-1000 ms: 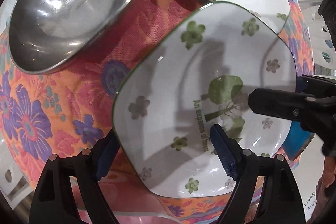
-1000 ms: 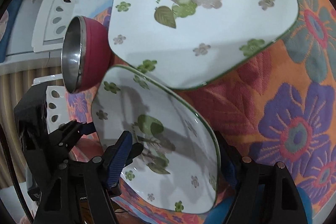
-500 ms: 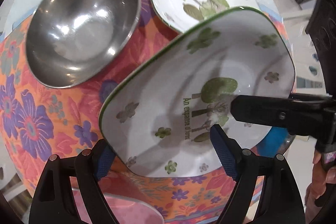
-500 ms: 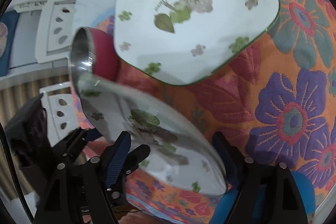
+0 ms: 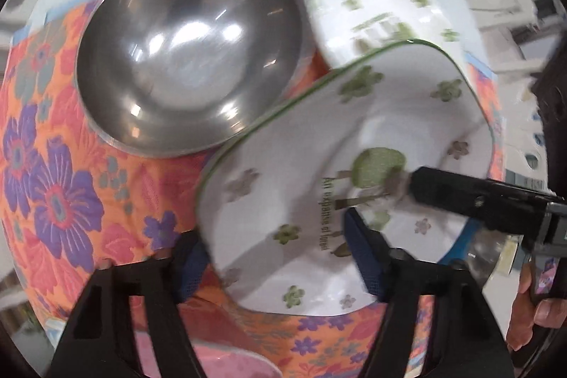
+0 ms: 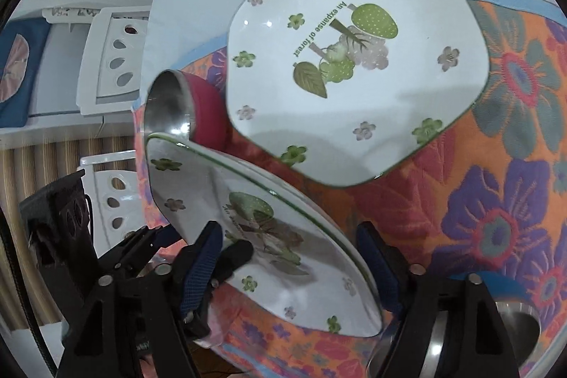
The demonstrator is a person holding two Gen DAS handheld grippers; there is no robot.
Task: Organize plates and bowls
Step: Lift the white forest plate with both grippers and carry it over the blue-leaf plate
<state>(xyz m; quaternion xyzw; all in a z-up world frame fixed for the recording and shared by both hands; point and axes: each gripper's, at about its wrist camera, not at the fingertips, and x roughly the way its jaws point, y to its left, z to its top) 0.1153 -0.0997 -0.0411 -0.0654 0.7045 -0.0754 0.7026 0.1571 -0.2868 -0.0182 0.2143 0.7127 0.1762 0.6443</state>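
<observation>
A white square plate with green flowers is lifted off the cloth and tilted. My left gripper straddles its near edge, one finger above and one below. My right gripper straddles the opposite edge of the same plate. A second, matching plate lies flat on the cloth beyond it; it also shows in the left wrist view. A steel bowl with a red outside sits to the left, also seen in the right wrist view.
An orange floral cloth covers the round table. A blue-rimmed steel bowl sits at the near right of the right wrist view. A pink dish lies by the left gripper. White chairs stand beyond the table edge.
The near plate has risen off the cloth and tilted further, carried between both grippers toward the far plate. The steel bowl and far plate have not moved.
</observation>
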